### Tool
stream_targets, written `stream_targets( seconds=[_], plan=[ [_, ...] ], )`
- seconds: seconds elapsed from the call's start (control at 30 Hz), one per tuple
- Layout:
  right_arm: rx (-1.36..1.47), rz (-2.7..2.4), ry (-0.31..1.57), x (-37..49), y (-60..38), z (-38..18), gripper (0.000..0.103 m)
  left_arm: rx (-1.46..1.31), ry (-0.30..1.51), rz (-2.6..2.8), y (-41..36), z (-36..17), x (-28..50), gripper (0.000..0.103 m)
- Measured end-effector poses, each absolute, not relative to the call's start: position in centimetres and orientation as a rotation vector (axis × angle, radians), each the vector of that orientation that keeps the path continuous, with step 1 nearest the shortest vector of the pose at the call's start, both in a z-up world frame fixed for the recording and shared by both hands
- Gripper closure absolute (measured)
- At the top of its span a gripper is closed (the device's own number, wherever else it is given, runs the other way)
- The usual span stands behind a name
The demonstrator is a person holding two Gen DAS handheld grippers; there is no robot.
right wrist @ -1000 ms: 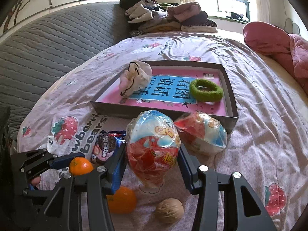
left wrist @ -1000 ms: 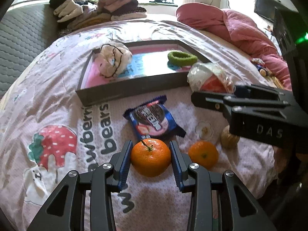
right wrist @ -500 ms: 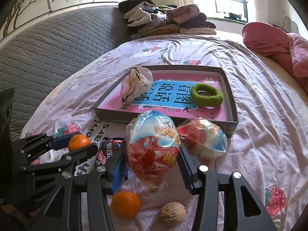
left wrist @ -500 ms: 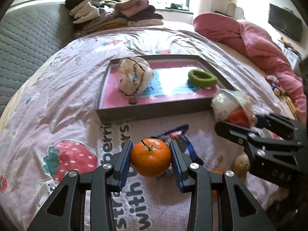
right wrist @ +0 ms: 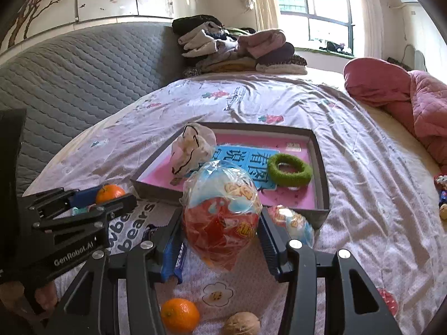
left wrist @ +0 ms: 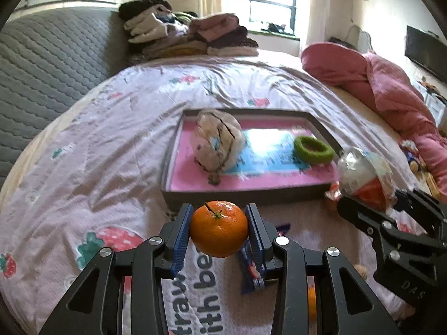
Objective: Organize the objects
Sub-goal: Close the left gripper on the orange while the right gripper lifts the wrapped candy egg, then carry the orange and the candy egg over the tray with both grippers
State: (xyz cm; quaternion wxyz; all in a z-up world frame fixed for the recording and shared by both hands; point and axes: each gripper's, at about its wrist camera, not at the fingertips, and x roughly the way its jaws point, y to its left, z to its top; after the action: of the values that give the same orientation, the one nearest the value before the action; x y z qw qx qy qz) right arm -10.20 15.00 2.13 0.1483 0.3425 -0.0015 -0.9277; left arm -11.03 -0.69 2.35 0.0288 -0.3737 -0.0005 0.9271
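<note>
**Both grippers loaded in front of the shallow tray**

A shallow dark-walled tray [right wrist: 321,164] with a pink and blue printed floor lies on the strawberry-print bedspread [right wrist: 363,167]. Two things are in it: a crumpled pale cloth pouch with black cord [right wrist: 192,148] at the left, and a green fuzzy hair ring [right wrist: 289,169] at the right, well apart from each other.

The left gripper [left wrist: 219,229] is clamped on a mandarin with a short stem [left wrist: 218,228], its blue pads pressing the fruit from both sides, held above the bedspread just in front of the tray's near wall. The right gripper [right wrist: 222,223] is closed on a plastic-wrapped red and blue ball-shaped snack [right wrist: 222,212], also held off the bed near the tray's front edge.

Counted outside the tray: a second wrapped snack ball [right wrist: 293,222] lies just beside the tray's near right corner; a second mandarin [right wrist: 180,315] and one walnut [right wrist: 242,323] lie on the bedspread below the right gripper, near each other; one blue biscuit packet [right wrist: 174,254] lies flat between the two grippers. That makes two mandarins, two snack balls, one walnut and one packet.

A pile of folded clothes [right wrist: 237,50] sits at the head of the bed, and a pink quilt [right wrist: 405,95] is bunched at the right.
</note>
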Motion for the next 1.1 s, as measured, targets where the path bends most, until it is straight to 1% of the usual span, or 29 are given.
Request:
stream_targets(
  seconds=[0.2,0.4,0.57,0.8,1.1],
  plan=[
    [0.937,-2.689,-0.019,-10.4,15.0,3.2,0.052,-1.068,-0.016,2.93,-0.8,3.9,-11.6,0.063],
    [0.91,-2.706,-0.069,-10.9,15.3,4.3,0.052,-1.006,0.008,2.972,-0.5,5.0,-11.7,0.063],
    [0.844,-2.756,-0.039,-10.9,15.3,5.5,0.052,-0.944,0.023,3.013,-0.4,6.0,-11.5,0.063],
    [0.818,-2.778,-0.034,-11.3,15.0,6.1,0.052,-0.944,0.005,3.0,-0.1,6.7,-11.7,0.063],
    [0.794,-2.786,-0.071,-12.6,15.5,7.3,0.052,-0.89,0.008,3.001,-0.1,9.0,-13.0,0.063]
  ],
)
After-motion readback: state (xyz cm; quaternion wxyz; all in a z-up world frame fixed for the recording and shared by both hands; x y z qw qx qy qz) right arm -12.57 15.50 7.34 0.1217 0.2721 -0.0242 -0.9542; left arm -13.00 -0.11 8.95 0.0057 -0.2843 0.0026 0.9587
